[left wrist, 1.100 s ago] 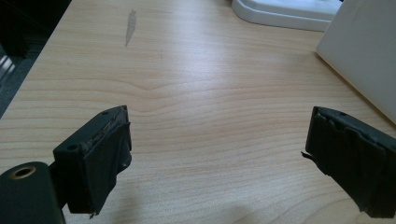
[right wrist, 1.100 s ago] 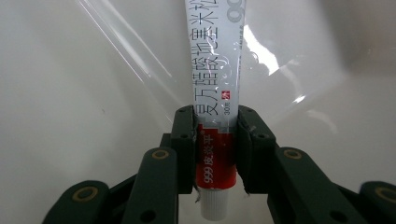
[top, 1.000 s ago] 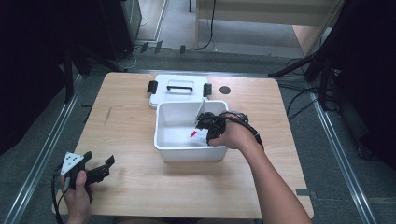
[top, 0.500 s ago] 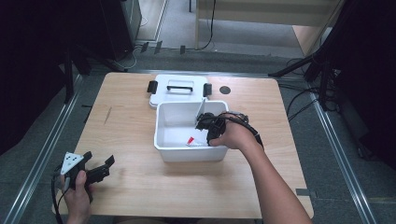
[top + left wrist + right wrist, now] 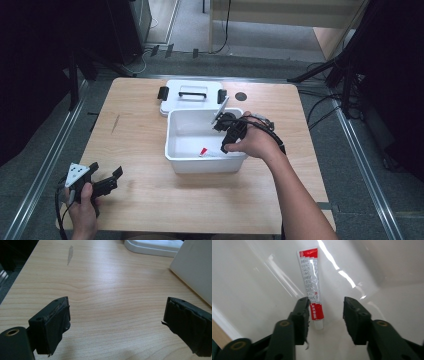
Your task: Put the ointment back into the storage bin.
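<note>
— What is met around the right gripper (image 5: 226,142)?
— It is hemmed in by bin (image 5: 176,142) walls; a tube (image 5: 312,290) lies just ahead.
— And the left gripper (image 5: 117,325)?
— Bare table (image 5: 105,285) is left ahead.

Red-and-white tube (image 5: 312,290), white bin (image 5: 182,165)

A rectangular light-wood table (image 5: 150,200) with a faint grey smear (image 5: 116,123) near its left edge stands on a grey floor (image 5: 350,170), flanked on both sides by long metal rails (image 5: 45,165). Beyond its far edge black cables (image 5: 227,25) trail across the floor beside a pale wooden cabinet (image 5: 280,22). Black stand legs (image 5: 325,70) rise at the right, and both flanks lie in deep shadow.
</note>
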### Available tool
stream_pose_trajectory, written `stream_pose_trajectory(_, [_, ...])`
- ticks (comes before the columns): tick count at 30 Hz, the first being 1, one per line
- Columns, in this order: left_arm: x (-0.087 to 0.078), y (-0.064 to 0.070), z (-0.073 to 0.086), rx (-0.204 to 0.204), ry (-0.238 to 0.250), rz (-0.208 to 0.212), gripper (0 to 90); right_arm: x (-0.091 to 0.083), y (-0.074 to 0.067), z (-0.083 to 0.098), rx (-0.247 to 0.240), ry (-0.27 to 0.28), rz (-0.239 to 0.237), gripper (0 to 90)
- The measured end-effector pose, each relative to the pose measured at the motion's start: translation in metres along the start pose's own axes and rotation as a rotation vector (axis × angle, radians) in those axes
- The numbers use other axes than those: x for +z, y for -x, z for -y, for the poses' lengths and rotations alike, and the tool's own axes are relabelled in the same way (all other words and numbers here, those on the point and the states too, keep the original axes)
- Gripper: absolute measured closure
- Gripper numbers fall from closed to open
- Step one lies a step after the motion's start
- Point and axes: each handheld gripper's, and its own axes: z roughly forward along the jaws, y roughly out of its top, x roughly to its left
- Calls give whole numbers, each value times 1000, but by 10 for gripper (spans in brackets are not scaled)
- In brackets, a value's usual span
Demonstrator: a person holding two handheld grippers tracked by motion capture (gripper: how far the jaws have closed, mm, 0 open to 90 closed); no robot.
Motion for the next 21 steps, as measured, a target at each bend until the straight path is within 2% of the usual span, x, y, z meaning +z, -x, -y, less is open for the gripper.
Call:
stream_pose_trajectory(3, [0, 0, 0, 0, 1, -1, 79, -10, 1, 3, 32, 55, 18, 448])
stream_pose_trajectory(7, [0, 0, 0, 2, 0, -2, 78, -21, 3, 6, 83, 119, 17, 344])
stream_pose_trajectory(13, [0, 0, 0, 3, 0, -1, 78, -35, 3, 13, 94, 179, 61, 127])
stream_pose_trajectory(15, [0, 0, 0, 3, 0, -1, 79, -40, 3, 17, 103, 198, 83, 29])
stream_pose_trajectory(19, [0, 0, 0, 3, -1, -1, 78, -47, 7, 25, 138, 231, 126, 0])
stream_pose_trajectory(21, [0, 0, 0, 3, -1, -1, 78, -49, 8, 27, 145, 243, 131, 0])
